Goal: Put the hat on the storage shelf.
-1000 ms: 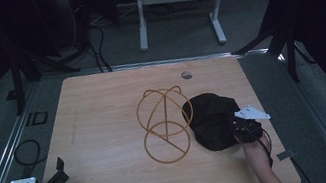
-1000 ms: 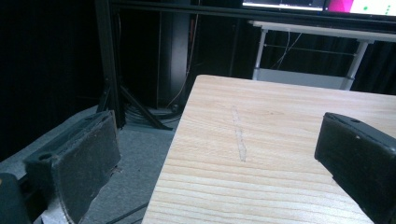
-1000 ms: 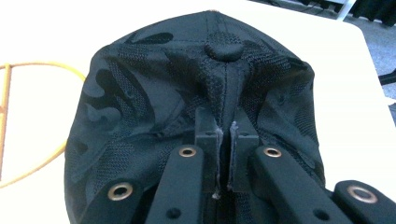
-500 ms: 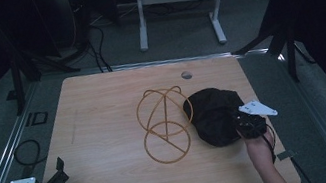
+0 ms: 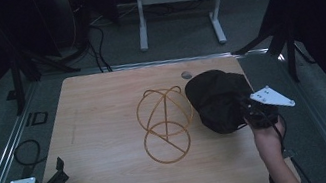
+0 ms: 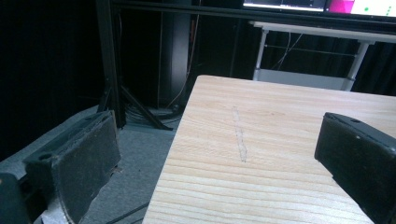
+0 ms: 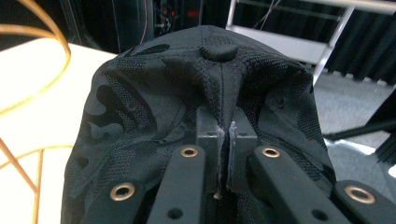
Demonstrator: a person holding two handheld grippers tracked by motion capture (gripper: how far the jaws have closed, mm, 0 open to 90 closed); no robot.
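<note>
- black cap (image 5: 218, 99) is pinched by the right gripper (image 5: 252, 115) at the table's (image 5: 106, 127) right side; jaws are closed on a fold of its fabric.
- cap is seen just right of the gold wire stand (image 5: 164, 124), close to touching.
- left gripper (image 5: 56, 176) is held wide, gripping nothing, at the near left corner of the table, well apart from the cap.
</note>
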